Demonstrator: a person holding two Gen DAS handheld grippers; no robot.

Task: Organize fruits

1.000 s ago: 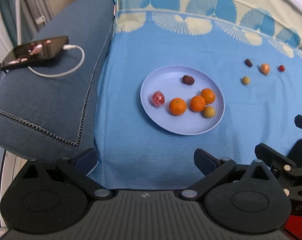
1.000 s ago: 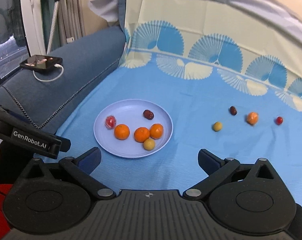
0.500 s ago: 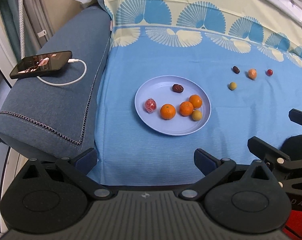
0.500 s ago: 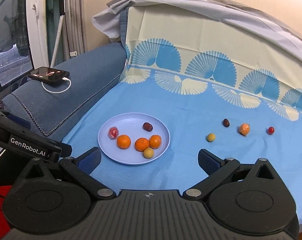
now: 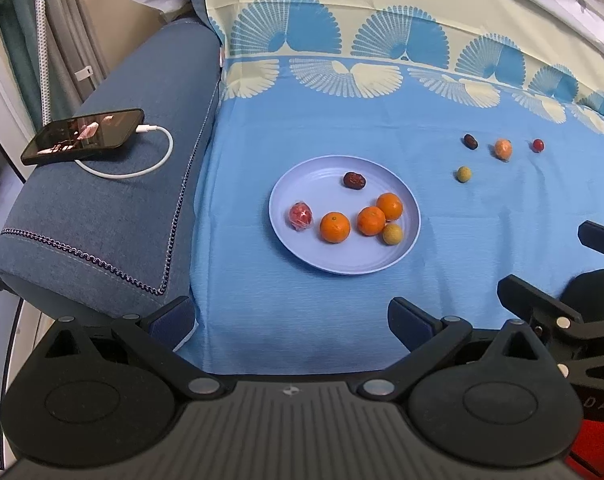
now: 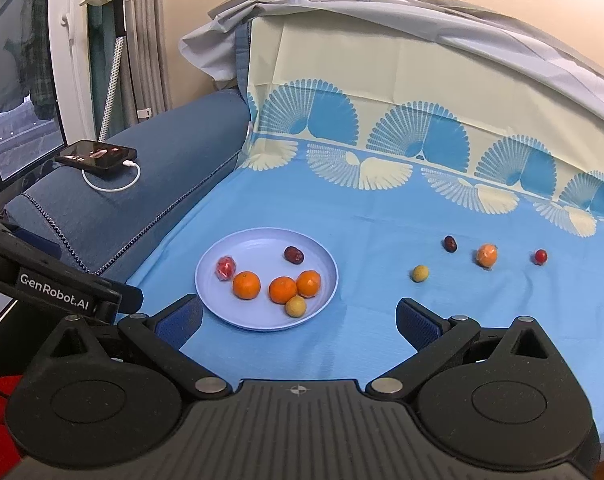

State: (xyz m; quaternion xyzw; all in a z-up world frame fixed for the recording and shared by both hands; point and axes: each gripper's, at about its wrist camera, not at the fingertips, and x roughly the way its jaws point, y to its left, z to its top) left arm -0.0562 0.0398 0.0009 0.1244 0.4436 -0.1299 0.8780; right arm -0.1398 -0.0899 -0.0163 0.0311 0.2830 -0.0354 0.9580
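Observation:
A lilac plate (image 5: 314, 192) (image 6: 258, 320) lies on the blue cloth. It holds three oranges (image 5: 334, 227) (image 6: 246, 285), a small yellow fruit (image 5: 392, 234), a dark date (image 5: 354, 180) and a wrapped red fruit (image 5: 301, 216). To its right on the cloth lie a dark date (image 6: 450, 243), a wrapped orange fruit (image 6: 487, 255), a red cherry (image 6: 540, 256) and a yellow fruit (image 6: 419, 273). My left gripper (image 5: 290, 318) and right gripper (image 6: 300, 320) are both open and empty, held back above the cloth's near edge.
A phone (image 5: 84, 135) on a white charging cable (image 5: 142, 168) lies on the blue sofa arm at the left. The patterned cloth runs up the sofa back behind. The right gripper's body (image 5: 562, 320) shows at the left view's right edge.
Both grippers have drawn back and up from the plate, so the fruit looks smaller and farther. The fruit has not moved. Both jaws stay open.

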